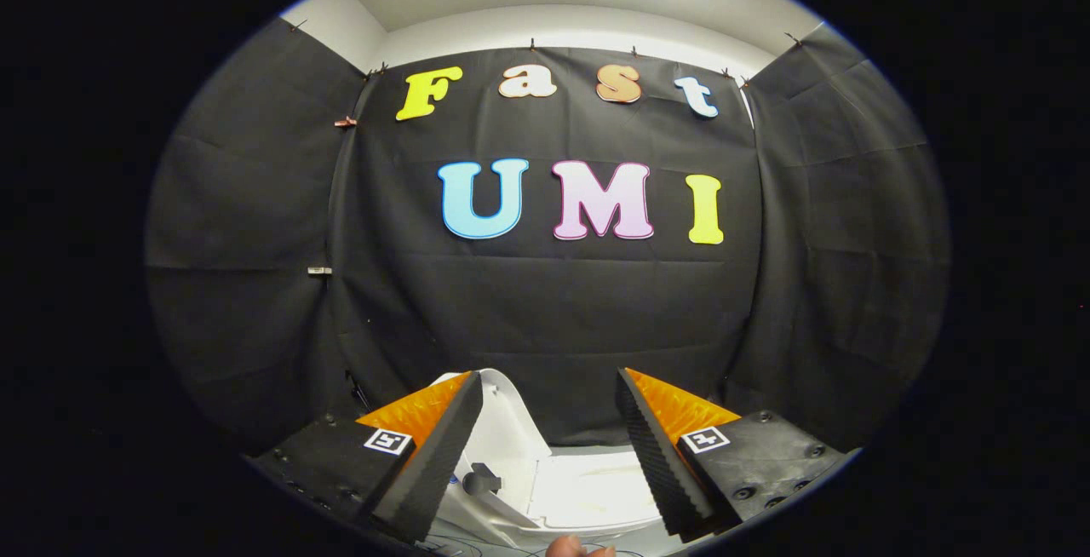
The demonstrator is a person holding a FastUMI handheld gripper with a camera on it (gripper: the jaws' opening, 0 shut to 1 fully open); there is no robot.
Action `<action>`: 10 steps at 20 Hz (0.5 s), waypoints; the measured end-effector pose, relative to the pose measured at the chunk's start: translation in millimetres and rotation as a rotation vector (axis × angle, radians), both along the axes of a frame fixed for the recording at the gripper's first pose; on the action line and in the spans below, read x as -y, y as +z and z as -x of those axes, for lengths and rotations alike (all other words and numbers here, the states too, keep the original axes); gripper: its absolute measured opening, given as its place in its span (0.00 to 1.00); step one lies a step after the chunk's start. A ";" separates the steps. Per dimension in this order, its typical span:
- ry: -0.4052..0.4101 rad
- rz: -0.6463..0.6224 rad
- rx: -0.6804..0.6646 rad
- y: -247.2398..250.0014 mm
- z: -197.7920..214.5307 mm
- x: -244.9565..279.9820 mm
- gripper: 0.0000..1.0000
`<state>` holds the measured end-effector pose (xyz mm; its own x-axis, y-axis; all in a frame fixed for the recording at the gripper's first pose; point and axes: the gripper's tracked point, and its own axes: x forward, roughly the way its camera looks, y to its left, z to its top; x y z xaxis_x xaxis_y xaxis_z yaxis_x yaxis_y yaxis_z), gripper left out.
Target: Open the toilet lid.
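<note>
1. Right now the jaws of my gripper [549,376] stand wide apart, clamped on nothing. The gap between them is open air, with the toilet [588,489] showing low down in it.
2. Neither jaw touches the toilet as far as I can tell. Both ride above it and point over it towards the black cloth wall [545,310] behind.
3. A white curved panel, which I take for the toilet lid [502,421], rises from the left part of the toilet, just inside my left jaw. It looks raised rather than lying flat, though the jaw hides its lower edge, so I cannot say how far it is tipped.
4. Beside that panel, on the toilet's flat side, lies a pale level surface. Whether that is the seat, the rim or the tank top I cannot tell from this angle.
5. A small grey knob [481,481] sits at the foot of the raised panel, close to my left jaw. It may be a hinge part.
6. Nearer to me than the toilet, a person's fingertip [579,548] pokes into view.
7. My judgement of progress is that, if the curved panel is the lid, the lifting is largely or wholly done, and what remains is to confirm that it stands by itself. If it is not the lid, the jaws have yet to take hold of anything, and the whole lift remains.
</note>
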<state>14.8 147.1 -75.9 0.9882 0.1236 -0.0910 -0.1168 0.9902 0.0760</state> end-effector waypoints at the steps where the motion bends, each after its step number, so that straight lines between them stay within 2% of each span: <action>1: -0.005 0.003 0.009 5.3 0.0 6.5 0.99; 6: -0.066 0.023 0.039 13.3 -2.9 36.8 0.99; 10: -0.084 0.014 0.048 13.7 -5.0 45.7 0.99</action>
